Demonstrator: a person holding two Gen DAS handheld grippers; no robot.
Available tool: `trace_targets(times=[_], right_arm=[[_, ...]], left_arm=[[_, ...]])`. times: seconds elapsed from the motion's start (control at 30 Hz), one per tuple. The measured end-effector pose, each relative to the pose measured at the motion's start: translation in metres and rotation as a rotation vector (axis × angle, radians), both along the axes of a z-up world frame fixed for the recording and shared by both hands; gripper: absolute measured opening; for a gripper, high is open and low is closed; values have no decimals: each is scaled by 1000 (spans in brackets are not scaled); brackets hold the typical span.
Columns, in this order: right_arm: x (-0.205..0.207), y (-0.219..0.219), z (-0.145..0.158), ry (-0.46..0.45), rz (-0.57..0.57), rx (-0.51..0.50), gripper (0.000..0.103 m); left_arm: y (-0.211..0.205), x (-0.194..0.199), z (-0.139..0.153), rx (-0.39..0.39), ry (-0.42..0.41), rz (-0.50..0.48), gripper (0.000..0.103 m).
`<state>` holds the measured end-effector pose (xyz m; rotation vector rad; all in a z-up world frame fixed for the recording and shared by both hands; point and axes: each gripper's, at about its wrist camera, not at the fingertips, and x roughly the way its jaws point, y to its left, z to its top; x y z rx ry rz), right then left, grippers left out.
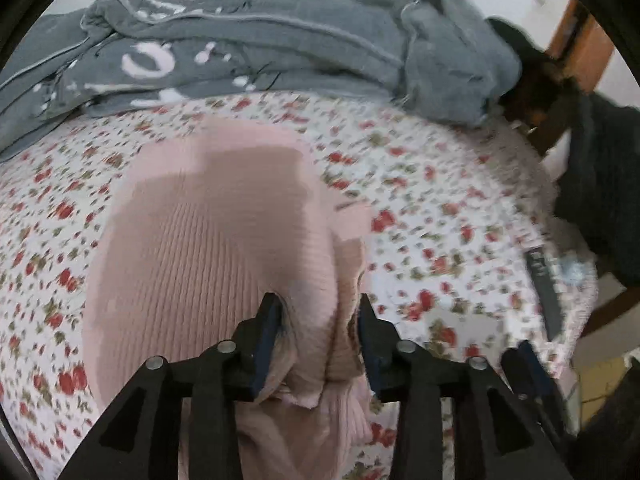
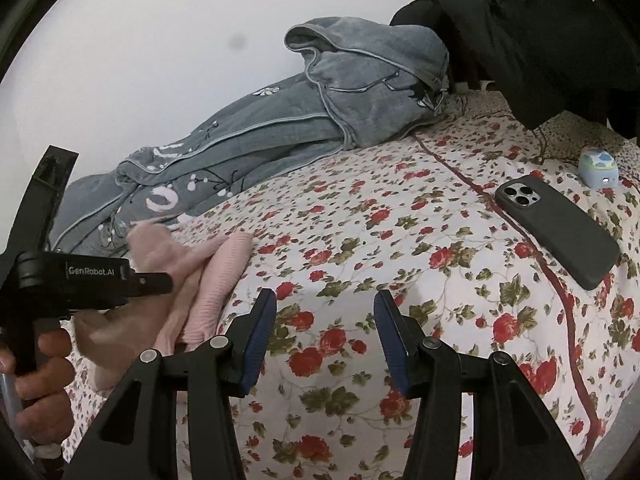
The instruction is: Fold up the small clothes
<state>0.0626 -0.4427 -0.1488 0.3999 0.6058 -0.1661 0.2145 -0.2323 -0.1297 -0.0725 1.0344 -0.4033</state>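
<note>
Left wrist view: left gripper, fingers pinching a bunched fold of the pink ribbed knit garment, which lies spread on the floral bedsheet ahead of the fingers; picture motion-blurred. Grey patterned blanket heaped along the far edge of the bed against the white wall. Right wrist view: right gripper, fingers spread apart with nothing between them, over bare sheet just right of the garment. Dark phone lying camera-side up at right; small pale blue object beyond it; dark clothing at upper right.
</note>
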Motion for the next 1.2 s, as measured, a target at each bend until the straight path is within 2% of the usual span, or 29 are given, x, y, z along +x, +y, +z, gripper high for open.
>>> trace_targets(times=[0.03,0.1,0.2,0.3,0.4,0.53,0.63,0.7,0.73,0.77,0.8,0.83,0.93,1.0,1.03,1.1,1.2], right_arm=[[0,1,0,-3,5,3,50],[0,4,2,-9,22,2,50],[0,16,4,-20,61,-4,50],[0,32,11,-54,128,5,50],[5,47,23,-94,180,33,53],[21,74,38,-146,299,126,59],[34,100,37,-148,376,166,62],[45,120,26,-108,401,142,62],[51,130,17,-78,397,112,55],[54,136,10,-65,394,95,28],[54,141,1,-51,394,75,7],[52,141,-4,-48,395,60,6],[21,113,5,-170,294,91,6],[18,108,-4,-118,263,72,6],[23,110,-20,-37,263,45,6],[26,117,-36,46,282,17,6],[17,121,-16,8,293,-23,10]], left_arm=[[7,-2,5,-34,-9,-7,49],[24,-5,15,-96,-34,-5,60],[57,-9,25,-126,-90,36,61],[95,-11,23,-139,-113,95,61],[129,-9,9,-97,-112,146,61],[161,-14,-9,-36,-120,188,61],[184,-17,-21,-53,-100,204,61],[197,-21,-28,-77,-88,216,61],[203,-23,-31,-90,-80,218,61],[208,-24,-33,-102,-75,222,61],[213,-26,-35,-115,-72,225,61],[218,-29,-38,-130,-68,225,61],[221,-35,-42,-158,-63,201,61],[215,-38,-46,-158,-49,170,61],[210,-38,-48,-151,-40,147,61],[200,-40,-51,-126,-38,120,61],[193,-44,-51,-92,-47,99,61]])
